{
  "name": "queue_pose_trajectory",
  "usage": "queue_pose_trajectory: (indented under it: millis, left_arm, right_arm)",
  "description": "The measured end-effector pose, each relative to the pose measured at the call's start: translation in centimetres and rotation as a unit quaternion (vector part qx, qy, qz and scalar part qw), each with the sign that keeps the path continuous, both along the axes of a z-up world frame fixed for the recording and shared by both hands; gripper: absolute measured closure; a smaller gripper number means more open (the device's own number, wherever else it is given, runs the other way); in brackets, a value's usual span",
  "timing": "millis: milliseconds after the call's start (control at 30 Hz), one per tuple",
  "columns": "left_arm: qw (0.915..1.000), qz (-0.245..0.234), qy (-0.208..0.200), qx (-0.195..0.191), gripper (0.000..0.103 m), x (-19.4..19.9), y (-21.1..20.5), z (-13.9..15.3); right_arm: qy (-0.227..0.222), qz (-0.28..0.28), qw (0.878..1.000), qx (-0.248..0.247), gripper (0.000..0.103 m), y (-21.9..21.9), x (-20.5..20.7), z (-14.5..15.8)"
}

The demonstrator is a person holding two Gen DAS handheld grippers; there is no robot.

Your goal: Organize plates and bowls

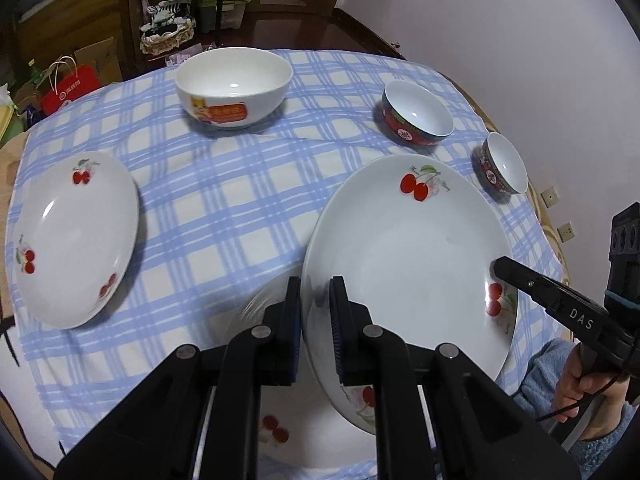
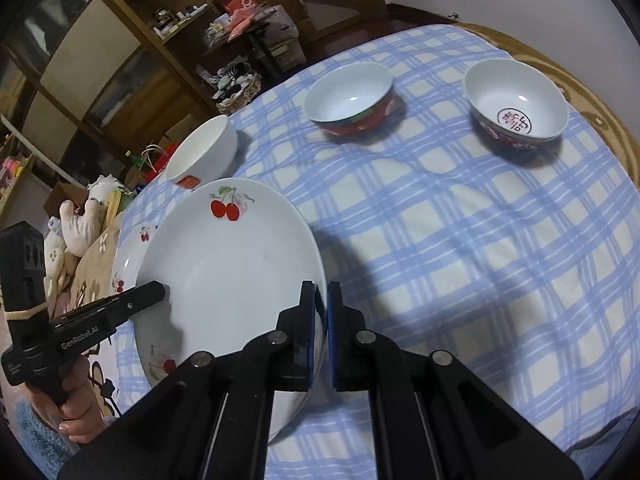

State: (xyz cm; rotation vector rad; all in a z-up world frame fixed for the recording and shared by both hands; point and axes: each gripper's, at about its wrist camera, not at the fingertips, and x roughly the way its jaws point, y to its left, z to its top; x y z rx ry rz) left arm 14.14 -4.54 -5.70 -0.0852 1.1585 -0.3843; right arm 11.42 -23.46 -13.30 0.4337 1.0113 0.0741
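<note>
The large cherry plate (image 1: 404, 248) serves as the landmark, lifted clear of the checked tablecloth (image 1: 224, 208) and held by both grippers at once. Furthest to its left lies a second cherry plate (image 1: 72, 240), flat on the cloth and well apart. Beyond and to the left of the held plate stands the big white bowl (image 1: 234, 86). The left gripper (image 1: 316, 304) pinches the held plate's left rim, its pads closed on the edge; the right gripper (image 2: 322, 312) clamps the opposite rim the same way. Two grips on opposite edges look chosen to keep a wide, smooth dish level while it travels, probably toward a stack. Beyond the plate to the right sit two red-patterned bowls, the nearer one (image 1: 416, 114) and the far one (image 1: 502, 164), both upright and untouched.

The left wrist view alone shows a third cherry plate (image 1: 276, 432) on the cloth directly beneath the held one. The right wrist view alone reveals a printed emblem inside the far bowl.
</note>
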Motion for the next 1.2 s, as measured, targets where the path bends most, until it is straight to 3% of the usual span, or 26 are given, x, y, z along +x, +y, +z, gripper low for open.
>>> queue_pose_trajectory:
  millis: [367, 833, 1200]
  left_arm:
    - [0.9999, 0.000, -0.007, 0.014, 0.090, -2.3, 2.1, 0.3]
    - [0.9995, 0.026, 0.016, 0.001, 0.090, -3.3, 4.2, -3.1]
    - [0.9978, 0.043, 0.050, -0.005, 0.089, -3.3, 4.8, -5.9]
  right_arm:
    - [-0.002, 0.022, 1.000, -0.012, 0.095, 2.7, -1.1, 0.0]
    - [0.005, 0.041, 0.998, -0.042, 0.095, 5.1, -1.7, -1.3]
    - [0.036, 0.051, 0.995, -0.081, 0.095, 6.7, -1.4, -3.4]
